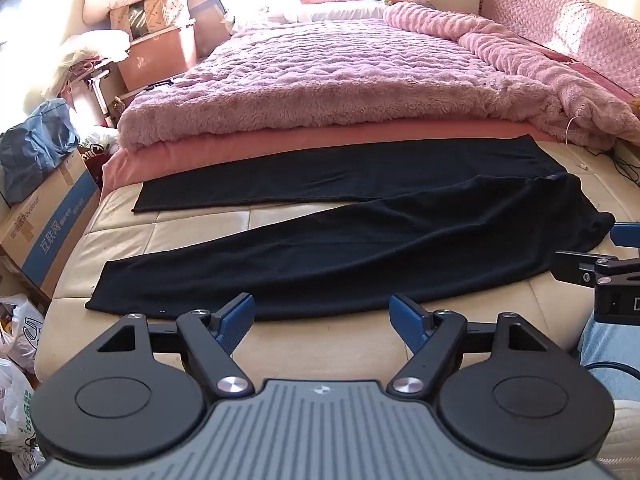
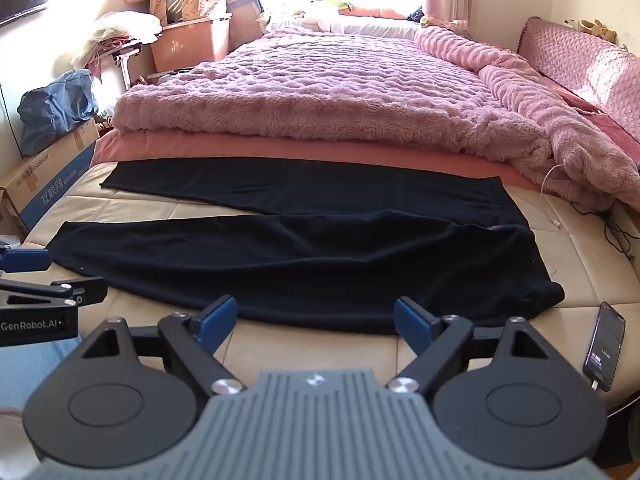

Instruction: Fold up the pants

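Black pants (image 1: 360, 236) lie spread flat on the cream mattress (image 1: 168, 236), legs apart in a V pointing left, waist at the right. They also show in the right wrist view (image 2: 320, 260). My left gripper (image 1: 322, 314) is open and empty, just in front of the near leg's lower edge. My right gripper (image 2: 316, 318) is open and empty, just in front of the near edge close to the waist. The right gripper also shows at the right edge of the left wrist view (image 1: 600, 264). The left gripper also shows at the left edge of the right wrist view (image 2: 40, 280).
A fluffy pink blanket (image 1: 340, 80) covers the bed behind the pants. A phone (image 2: 604, 346) with a cable lies on the mattress at the right. A white charging cable (image 2: 550, 200) lies past the waist. Cardboard boxes (image 1: 48, 224), bags and a blue bundle stand left of the bed.
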`<state>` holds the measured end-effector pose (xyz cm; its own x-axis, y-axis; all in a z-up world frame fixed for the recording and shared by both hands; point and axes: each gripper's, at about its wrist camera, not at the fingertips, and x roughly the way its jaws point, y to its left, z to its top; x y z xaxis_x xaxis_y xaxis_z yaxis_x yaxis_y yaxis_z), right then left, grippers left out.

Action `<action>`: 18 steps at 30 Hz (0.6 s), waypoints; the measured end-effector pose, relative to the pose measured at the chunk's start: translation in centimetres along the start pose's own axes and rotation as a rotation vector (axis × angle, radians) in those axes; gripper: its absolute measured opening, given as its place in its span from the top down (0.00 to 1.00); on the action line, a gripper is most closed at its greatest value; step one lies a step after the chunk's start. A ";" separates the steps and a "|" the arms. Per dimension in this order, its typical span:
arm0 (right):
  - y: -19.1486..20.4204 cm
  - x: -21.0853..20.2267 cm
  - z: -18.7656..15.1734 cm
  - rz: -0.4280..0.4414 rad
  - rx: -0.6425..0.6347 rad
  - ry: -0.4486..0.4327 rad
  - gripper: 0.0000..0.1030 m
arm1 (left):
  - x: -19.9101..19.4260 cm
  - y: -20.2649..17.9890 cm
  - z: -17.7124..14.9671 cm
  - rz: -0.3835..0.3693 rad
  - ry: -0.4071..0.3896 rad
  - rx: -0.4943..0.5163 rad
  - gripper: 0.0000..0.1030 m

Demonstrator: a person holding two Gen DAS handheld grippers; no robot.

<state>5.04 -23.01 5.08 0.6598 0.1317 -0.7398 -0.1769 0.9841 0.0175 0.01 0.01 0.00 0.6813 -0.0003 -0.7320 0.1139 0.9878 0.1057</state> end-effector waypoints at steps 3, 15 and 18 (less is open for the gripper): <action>0.0 0.0 0.0 0.001 0.000 -0.001 0.20 | 0.0 0.0 0.0 0.003 -0.003 0.003 0.13; -0.2 -0.1 0.0 0.005 0.004 -0.006 0.20 | 0.0 0.0 0.0 0.004 -0.007 0.005 0.13; -0.2 0.0 0.0 0.006 0.004 -0.006 0.20 | 0.0 0.0 0.0 0.005 -0.006 0.005 0.13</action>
<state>5.02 -23.23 5.08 0.6633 0.1386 -0.7354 -0.1777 0.9838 0.0251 -0.01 -0.01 -0.01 0.6865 0.0037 -0.7271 0.1142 0.9870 0.1129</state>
